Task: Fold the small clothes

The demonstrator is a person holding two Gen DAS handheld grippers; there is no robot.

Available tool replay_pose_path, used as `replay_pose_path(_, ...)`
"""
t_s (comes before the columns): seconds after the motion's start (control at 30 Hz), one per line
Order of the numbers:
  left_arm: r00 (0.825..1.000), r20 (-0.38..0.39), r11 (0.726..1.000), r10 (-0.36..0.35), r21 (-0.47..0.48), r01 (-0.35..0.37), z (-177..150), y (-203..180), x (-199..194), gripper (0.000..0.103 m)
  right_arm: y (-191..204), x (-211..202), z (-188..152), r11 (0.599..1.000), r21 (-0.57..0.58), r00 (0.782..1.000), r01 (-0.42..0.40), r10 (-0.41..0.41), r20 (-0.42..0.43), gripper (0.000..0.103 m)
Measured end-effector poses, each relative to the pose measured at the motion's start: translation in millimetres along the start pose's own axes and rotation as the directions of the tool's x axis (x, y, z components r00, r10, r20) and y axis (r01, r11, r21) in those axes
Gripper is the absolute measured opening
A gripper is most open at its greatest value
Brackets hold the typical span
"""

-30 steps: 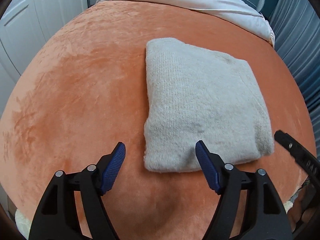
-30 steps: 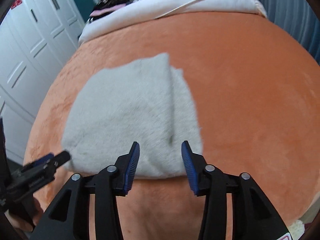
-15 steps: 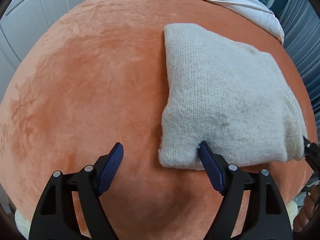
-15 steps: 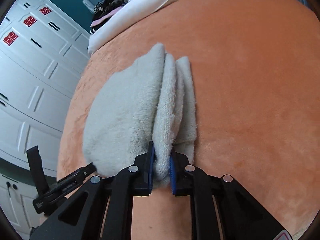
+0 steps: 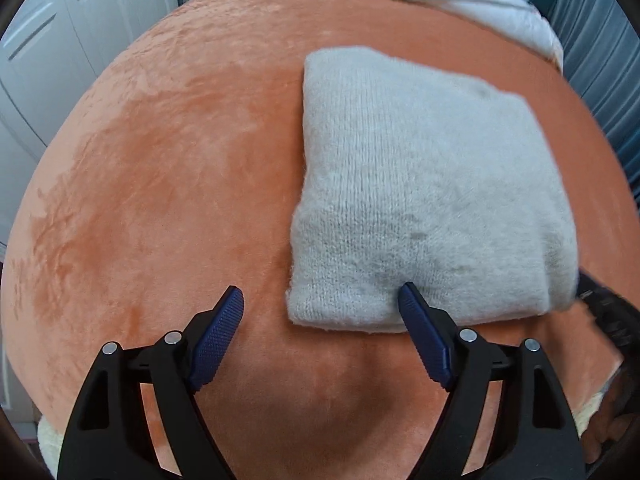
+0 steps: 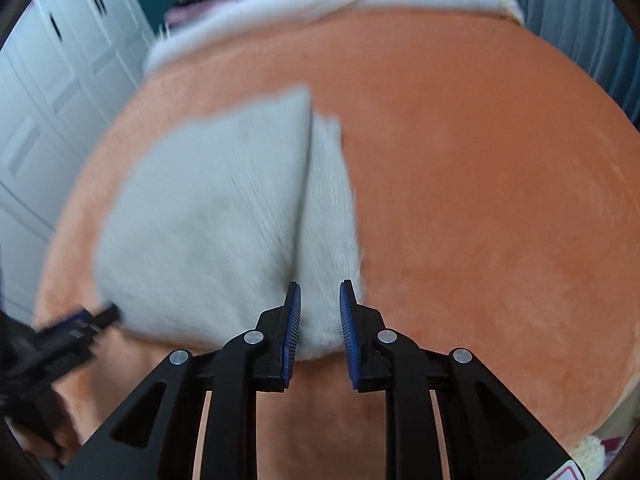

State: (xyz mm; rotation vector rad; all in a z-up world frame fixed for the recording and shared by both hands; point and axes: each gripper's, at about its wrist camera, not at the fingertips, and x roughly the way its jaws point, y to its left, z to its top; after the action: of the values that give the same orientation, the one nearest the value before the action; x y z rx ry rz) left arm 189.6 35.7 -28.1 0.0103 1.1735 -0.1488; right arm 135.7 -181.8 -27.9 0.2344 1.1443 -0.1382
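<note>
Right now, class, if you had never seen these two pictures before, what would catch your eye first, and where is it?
First comes the folded grey knit, lying right of centre on the orange blanket. Next, the right gripper has the knit's near right corner between its jaws, which have just been opening slightly. The left gripper is wide open at the near left corner, one jaw resting on the knit.
</note>
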Motion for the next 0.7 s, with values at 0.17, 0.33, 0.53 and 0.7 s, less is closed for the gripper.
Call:
replay_pose_path(0.17,1.0,0.017,1.0,0.006,-0.006,-0.006,-7.6,-5.6,-15.5,0.076,4.8,-4.4,0.9,1.0,-0.017,1.0,0.02,-0.02,0.001,0.021)
replay_pose_path(0.33,0.993,0.105,0.998,0.048,0.036,-0.052,-23.2,-20.4,-48.9,0.083,0.1,-60.0,-17.7,0.998,0.056,0.994,-0.008,0.001,0.113,0.038)
replay_pose_path(0.53,0.984,0.168,0.995,0.056,0.066,-0.068,-47.9,-38.7,-79.5,0.094,-2.7,-89.5,-62.2,0.992,0.108,0.978,0.062,-0.082,0.19,0.064)
replay_pose_path(0.7,0.975,0.209,0.992,0.073,0.09,-0.093,-72.6,-50.0,-85.6,0.094,-13.6,-109.2,-97.4,0.991,0.097,0.968,0.093,-0.113,0.226,0.073)
